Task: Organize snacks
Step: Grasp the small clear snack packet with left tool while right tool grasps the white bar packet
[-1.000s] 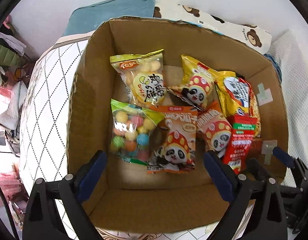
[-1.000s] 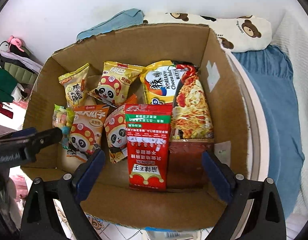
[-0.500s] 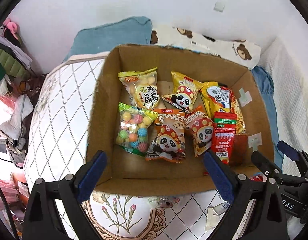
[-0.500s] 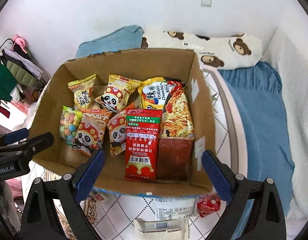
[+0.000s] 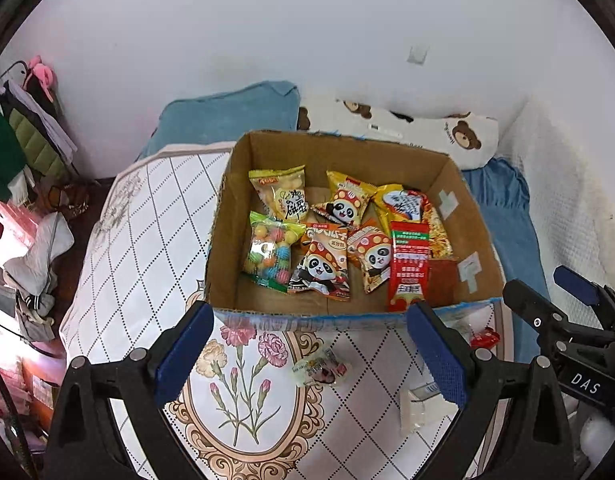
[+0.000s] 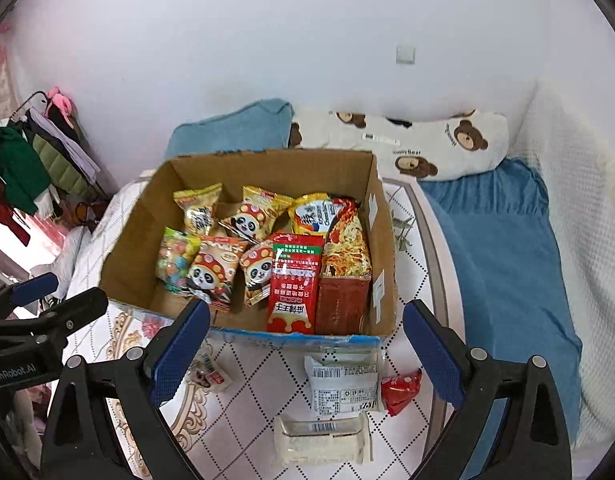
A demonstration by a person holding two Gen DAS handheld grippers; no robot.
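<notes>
Cardboard box (image 6: 147,240) sits on quilted bed cover (image 5: 147,220), snack packets packed flat inside, red sachet (image 6: 293,284) against near wall. Left gripper (image 5: 307,344) and right gripper (image 6: 305,344) both spread wide, empty, above near rim. Loose packets on cover before box: white wrapper (image 6: 343,384), small red one (image 6: 401,390). Bare cover left of box.

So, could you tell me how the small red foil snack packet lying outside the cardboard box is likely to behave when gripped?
The small red foil snack packet looks crumpled and puffy, so it will probably crush and deform between the fingers. Its glossy wrapper may be slippery. It looks light, so a nudge would likely slide it across the quilted bed cover.
</notes>
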